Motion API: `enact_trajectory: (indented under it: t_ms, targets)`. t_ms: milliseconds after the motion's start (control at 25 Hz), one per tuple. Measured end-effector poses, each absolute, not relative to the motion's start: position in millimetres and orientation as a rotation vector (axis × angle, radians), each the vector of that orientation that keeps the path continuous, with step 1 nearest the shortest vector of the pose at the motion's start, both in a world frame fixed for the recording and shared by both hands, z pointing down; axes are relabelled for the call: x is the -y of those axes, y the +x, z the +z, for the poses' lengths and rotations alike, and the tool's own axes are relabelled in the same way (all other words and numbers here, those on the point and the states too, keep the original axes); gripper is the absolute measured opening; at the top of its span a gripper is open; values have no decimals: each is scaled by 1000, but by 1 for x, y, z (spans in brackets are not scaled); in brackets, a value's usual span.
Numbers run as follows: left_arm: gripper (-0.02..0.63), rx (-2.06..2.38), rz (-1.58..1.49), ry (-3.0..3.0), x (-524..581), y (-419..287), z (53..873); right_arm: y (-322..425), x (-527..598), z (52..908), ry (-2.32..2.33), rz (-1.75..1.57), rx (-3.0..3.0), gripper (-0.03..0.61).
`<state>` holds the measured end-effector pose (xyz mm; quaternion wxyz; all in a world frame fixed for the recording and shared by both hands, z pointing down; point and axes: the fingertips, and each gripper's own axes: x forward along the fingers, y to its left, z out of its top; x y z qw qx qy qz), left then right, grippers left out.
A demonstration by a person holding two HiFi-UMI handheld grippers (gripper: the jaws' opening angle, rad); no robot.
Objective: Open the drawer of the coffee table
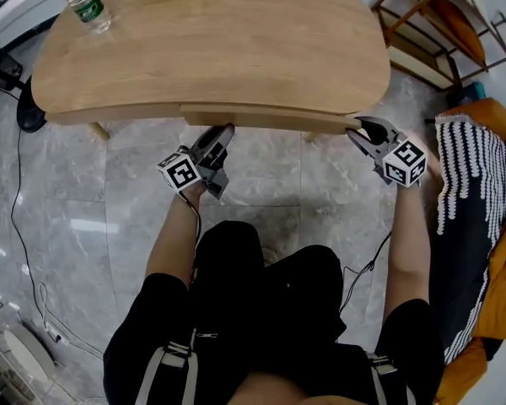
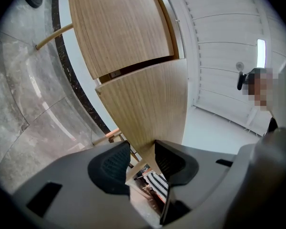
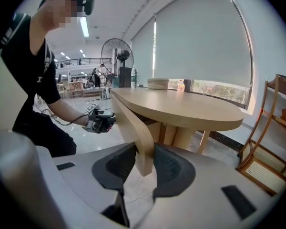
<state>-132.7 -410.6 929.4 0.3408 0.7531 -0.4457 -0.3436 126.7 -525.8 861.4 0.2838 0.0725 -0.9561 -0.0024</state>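
Now your right gripper [image 1: 360, 130] pinches the right end of the drawer front [image 1: 270, 118] under the coffee table's [image 1: 211, 49] near edge, your left gripper [image 1: 223, 132] straddles its left end, pads not yet pressing, and the front lies crosswise mid-frame, so pull evenly down-frame.

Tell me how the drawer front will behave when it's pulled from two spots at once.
The drawer front looks like a thick curved wooden panel, so it should stay stiff, not flex. Its smooth finish might slip in a loose grip. With the left gripper and right gripper spaced apart along it, uneven pulling could skew and jam it.
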Motion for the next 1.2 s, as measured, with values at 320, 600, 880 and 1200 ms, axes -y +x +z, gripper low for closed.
enact_trajectory:
  t_ms: [320, 600, 880, 1200]
  targets:
    - [166, 1145, -816, 1986, 387, -123, 931, 137, 500, 861, 188, 17, 2556, 133]
    - [160, 1152, -796, 1969, 381, -120, 931, 140, 494, 862, 200, 13, 2544, 133]
    - [141, 1140, -719, 2025, 377, -115, 936, 144, 494, 863, 151, 13, 2543, 130]
    - [141, 1114, -680, 2022, 347, -105, 935, 154, 460, 862, 140, 29, 2533, 129]
